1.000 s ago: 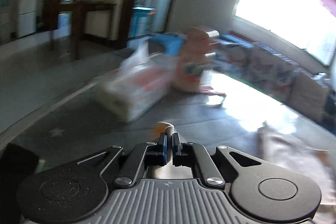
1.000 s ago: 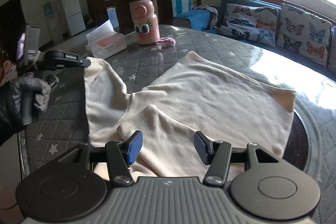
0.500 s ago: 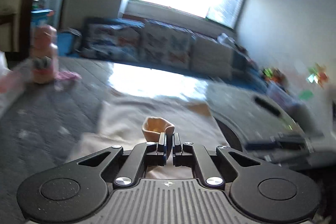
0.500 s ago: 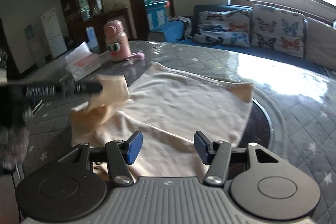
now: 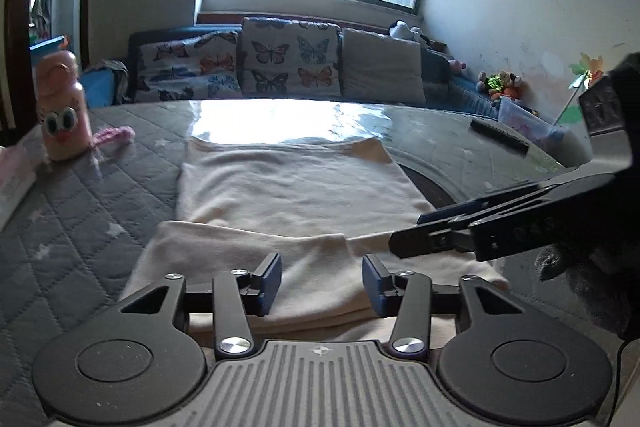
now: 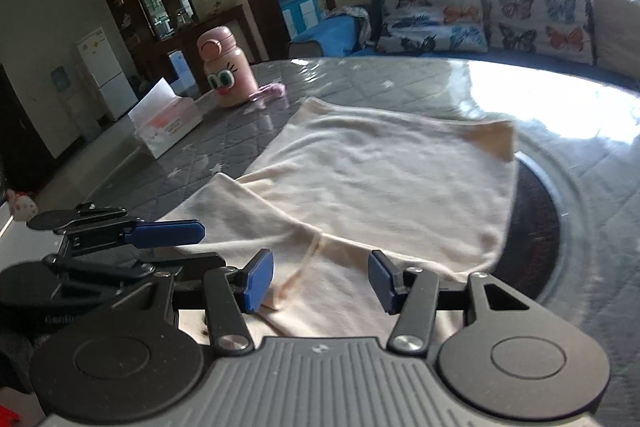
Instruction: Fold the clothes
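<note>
A cream garment [image 5: 296, 191] lies flat on the grey quilted table [image 5: 80, 211], its near part folded over itself into a thicker layer [image 5: 320, 283]. My left gripper [image 5: 322, 283] is open and empty just above that near fold. My right gripper [image 6: 320, 281] is also open and empty over the garment's [image 6: 380, 179] near edge. In the left wrist view the right gripper comes in from the right [image 5: 452, 231]. In the right wrist view the left gripper sits at the left [image 6: 160, 233].
A pink cartoon bottle [image 6: 224, 73] and a pink cloth [image 6: 272, 91] stand at the table's far left, with a tissue box [image 6: 168, 125] beside them. A dark round insert [image 6: 536, 207] lies right of the garment. A black comb [image 5: 498, 137] lies far right. A sofa with butterfly cushions [image 5: 288, 57] is behind.
My left gripper carried a pinched piece of the garment across to the near side, then opened and let it go onto the fold. My right gripper stayed open.
</note>
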Available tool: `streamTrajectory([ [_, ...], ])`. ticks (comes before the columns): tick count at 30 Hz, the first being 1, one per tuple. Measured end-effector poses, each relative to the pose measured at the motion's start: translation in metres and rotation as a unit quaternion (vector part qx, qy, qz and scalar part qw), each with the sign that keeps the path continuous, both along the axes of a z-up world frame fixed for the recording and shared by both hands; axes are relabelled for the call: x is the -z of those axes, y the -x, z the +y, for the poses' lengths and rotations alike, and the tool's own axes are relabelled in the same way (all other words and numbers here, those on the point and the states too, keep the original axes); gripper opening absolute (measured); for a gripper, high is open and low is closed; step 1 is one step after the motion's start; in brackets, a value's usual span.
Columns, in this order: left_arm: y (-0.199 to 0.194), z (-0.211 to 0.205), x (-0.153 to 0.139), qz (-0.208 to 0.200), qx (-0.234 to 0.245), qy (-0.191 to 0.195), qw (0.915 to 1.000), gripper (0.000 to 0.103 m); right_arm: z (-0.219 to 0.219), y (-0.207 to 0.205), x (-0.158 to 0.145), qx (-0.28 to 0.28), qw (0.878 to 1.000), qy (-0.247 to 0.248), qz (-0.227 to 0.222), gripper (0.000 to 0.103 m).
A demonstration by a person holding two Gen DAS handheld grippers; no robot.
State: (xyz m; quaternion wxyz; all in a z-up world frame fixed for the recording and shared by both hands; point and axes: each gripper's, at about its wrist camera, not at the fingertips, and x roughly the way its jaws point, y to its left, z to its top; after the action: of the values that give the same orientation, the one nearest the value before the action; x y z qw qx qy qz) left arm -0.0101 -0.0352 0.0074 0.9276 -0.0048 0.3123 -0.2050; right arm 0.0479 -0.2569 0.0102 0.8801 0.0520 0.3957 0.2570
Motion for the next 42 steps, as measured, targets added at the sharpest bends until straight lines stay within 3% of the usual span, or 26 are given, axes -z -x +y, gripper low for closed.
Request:
streamTrajectory([
  [7, 0.004, 0.039, 0.007, -0.009, -0.045, -0.017, 0.9988, 0.066, 0.025, -0.021, 0.025, -0.002, 0.998, -0.017, 0.063, 0.048],
  [12, 0.008, 0.067, 0.020, 0.004, -0.086, -0.028, 0.9959, 0.071, 0.037, -0.024, 0.033, -0.003, 0.997, -0.010, 0.075, 0.041],
  [14, 0.009, 0.072, 0.025, 0.011, -0.096, -0.032, 0.9948, 0.071, 0.040, -0.025, 0.034, -0.001, 0.997, -0.007, 0.079, 0.025],
  [18, 0.008, 0.072, 0.032, 0.019, -0.100, -0.036, 0.9941, 0.074, 0.041, -0.024, 0.033, 0.008, 0.997, 0.002, 0.079, 0.005],
  [24, 0.004, 0.064, 0.035, 0.020, -0.102, -0.046, 0.9935, 0.077, 0.039, -0.019, 0.005, 0.007, 0.999, -0.006, 0.041, 0.004],
  [36, 0.002, 0.052, 0.041, 0.004, -0.111, -0.103, 0.9885, 0.077, 0.048, -0.009, -0.092, -0.035, 0.995, -0.002, -0.095, 0.003],
  [42, 0.004, 0.056, 0.041, 0.002, -0.115, -0.112, 0.9871, 0.077, 0.024, -0.003, -0.090, -0.005, 0.996, 0.015, -0.092, 0.003],
])
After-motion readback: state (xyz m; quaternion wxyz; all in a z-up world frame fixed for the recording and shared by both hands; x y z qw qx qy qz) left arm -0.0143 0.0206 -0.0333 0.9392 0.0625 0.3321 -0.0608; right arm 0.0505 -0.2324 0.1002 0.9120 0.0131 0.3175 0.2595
